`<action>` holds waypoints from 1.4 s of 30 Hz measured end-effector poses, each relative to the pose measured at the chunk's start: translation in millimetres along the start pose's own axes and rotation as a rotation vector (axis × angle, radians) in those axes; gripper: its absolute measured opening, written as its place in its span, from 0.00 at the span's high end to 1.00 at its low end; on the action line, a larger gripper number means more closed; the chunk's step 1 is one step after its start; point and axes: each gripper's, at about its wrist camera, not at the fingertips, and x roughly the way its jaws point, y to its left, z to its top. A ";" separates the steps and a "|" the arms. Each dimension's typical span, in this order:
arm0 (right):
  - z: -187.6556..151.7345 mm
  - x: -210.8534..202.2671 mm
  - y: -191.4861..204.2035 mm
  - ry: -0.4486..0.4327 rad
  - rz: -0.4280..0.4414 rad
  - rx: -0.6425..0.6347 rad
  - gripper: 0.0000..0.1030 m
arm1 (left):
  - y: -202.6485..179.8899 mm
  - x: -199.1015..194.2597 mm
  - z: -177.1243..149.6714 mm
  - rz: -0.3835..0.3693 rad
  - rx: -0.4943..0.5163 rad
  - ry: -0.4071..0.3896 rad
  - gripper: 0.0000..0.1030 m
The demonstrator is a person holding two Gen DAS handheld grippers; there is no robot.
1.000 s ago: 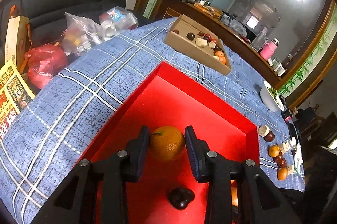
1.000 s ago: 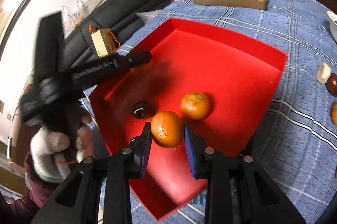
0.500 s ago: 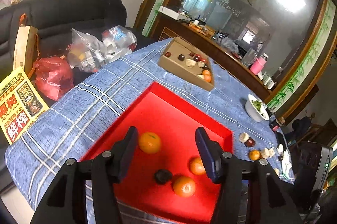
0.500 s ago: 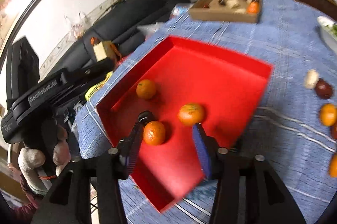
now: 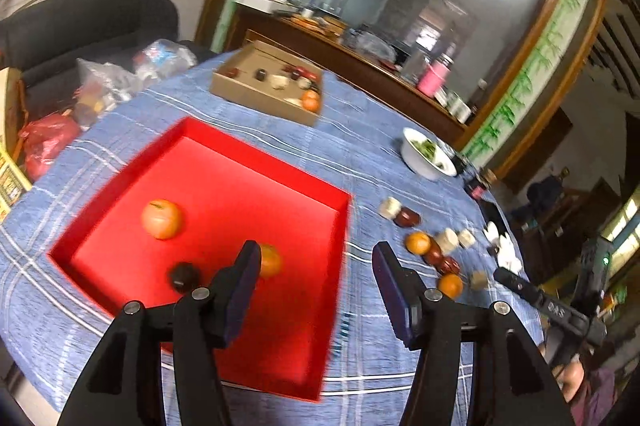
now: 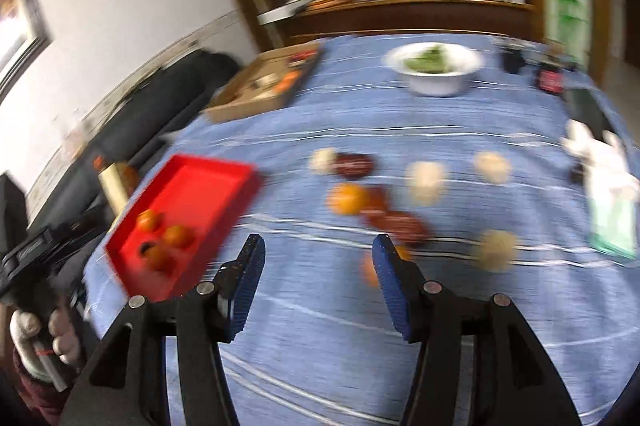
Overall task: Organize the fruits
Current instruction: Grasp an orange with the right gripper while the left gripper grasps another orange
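I had dropped both oranges in the tray [image 5: 336, 214], so my left gripper [image 5: 316, 290] and right gripper [image 6: 318, 286], spread empty, swung toward the loose fruit [image 6: 346, 198].

Right gripper [image 6: 316, 282]: held wide apart above blue cloth [image 6: 320, 326], nothing gripped.
Red tray [image 6: 224, 177]: seen left; three oranges [image 6: 176, 236] contained.
Loose fruit [image 6: 346, 197]: scattered ahead, blurred.
White bowl [image 6: 436, 81]: placed far.

A big table with a blue checked cloth [image 5: 360, 145] holds a red tray [image 5: 304, 185], a brown cardboard box [image 5: 256, 97] at the far side and a white bowl [image 5: 416, 161]. Loose oranges [image 5: 417, 242], dark fruits [image 5: 407, 217] and pale lumps [image 5: 389, 207] lie beside the tray.
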 end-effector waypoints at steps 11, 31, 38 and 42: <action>-15.7 48.5 -28.3 0.107 -0.075 -0.006 0.47 | -51.9 39.2 -16.8 -0.019 0.094 0.109 0.41; -21.4 72.7 -27.6 0.118 -0.080 -0.044 0.67 | -123.3 198.4 -0.5 -0.138 0.081 0.273 0.41; -20.2 74.2 -28.5 0.124 -0.075 -0.035 0.67 | -127.8 209.9 -6.6 -0.188 0.096 0.263 0.64; -20.6 75.1 -27.6 0.124 -0.079 -0.045 0.67 | -126.2 208.5 -8.9 -0.172 0.105 0.259 0.71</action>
